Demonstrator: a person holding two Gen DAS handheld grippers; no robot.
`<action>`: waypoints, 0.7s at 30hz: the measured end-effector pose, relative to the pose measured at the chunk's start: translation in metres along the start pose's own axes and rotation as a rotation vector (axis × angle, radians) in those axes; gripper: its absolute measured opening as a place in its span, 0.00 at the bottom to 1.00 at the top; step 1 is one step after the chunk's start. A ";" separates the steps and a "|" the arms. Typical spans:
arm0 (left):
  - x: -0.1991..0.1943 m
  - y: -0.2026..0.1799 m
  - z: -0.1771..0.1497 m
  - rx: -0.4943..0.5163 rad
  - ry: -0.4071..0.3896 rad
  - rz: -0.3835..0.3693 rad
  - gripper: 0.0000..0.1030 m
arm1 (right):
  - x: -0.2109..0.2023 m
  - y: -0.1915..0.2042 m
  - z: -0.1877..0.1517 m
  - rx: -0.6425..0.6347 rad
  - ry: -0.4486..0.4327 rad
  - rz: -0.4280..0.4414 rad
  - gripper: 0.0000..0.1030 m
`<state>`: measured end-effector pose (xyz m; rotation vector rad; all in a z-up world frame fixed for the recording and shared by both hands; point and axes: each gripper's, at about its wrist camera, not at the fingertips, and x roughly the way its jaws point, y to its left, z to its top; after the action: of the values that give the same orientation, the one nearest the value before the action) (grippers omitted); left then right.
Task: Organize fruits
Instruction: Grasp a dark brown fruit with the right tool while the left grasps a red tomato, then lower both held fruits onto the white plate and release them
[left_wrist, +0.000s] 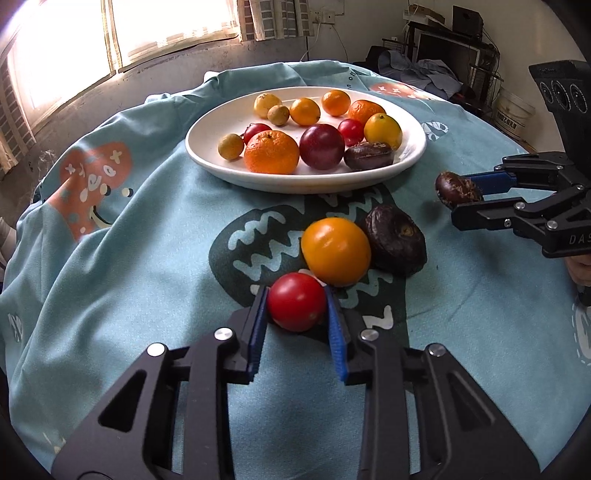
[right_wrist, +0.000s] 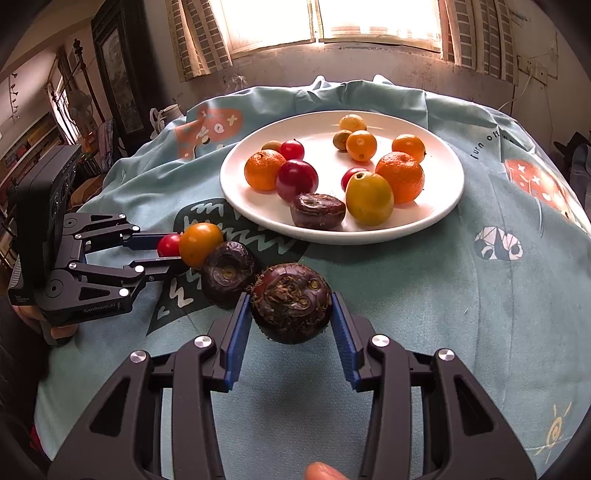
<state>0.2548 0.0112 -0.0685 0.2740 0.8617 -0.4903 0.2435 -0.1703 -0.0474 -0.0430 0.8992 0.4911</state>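
- Fruit is split between two places: most sits on the white plate (left_wrist: 406, 162) toward the far side of the table, and a few pieces lie on the blue tablecloth (left_wrist: 129, 258) in front of it.
- My left gripper (left_wrist: 297, 306) has its blue pads pressed against both sides of a red cherry tomato (left_wrist: 295, 302), which rests on the cloth; the jaws are closed on it.
- Just beyond that tomato, touching it, I see a yellow-orange tomato (left_wrist: 335, 251), and a dark water chestnut (left_wrist: 397, 240) lies against its right side.
- My right gripper (right_wrist: 291, 314) clamps a second, rough brown water chestnut (right_wrist: 291, 302) between its pads; from the left wrist view this one hangs clear above the cloth, to the right of the plate.
- From the right wrist view I see the loose chestnut (right_wrist: 227, 273) just left of the held one, then the yellow-orange tomato (right_wrist: 201, 245), then the left gripper around the red tomato (right_wrist: 169, 245).
- On the plate I count two mandarins, one at the front left (left_wrist: 271, 151) and one further back, a dark red plum (left_wrist: 321, 146), another water chestnut (left_wrist: 368, 156) at the front right, several small yellow and orange fruits, and a couple of red tomatoes.
- A fingertip (right_wrist: 323, 472) of the person holding the right gripper shows at the bottom edge of its view.
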 end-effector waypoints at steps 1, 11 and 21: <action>-0.001 0.000 -0.001 -0.011 0.001 0.000 0.30 | -0.001 0.000 0.001 0.000 -0.005 0.003 0.42; -0.035 -0.012 -0.023 -0.202 -0.033 0.028 0.29 | -0.006 0.001 0.002 -0.001 -0.011 0.003 0.42; -0.102 -0.058 -0.003 -0.260 -0.205 0.003 0.29 | -0.045 0.014 0.003 0.015 -0.113 0.027 0.42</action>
<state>0.1665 -0.0062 0.0068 -0.0136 0.7154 -0.3905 0.2163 -0.1746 -0.0086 0.0107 0.7936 0.5065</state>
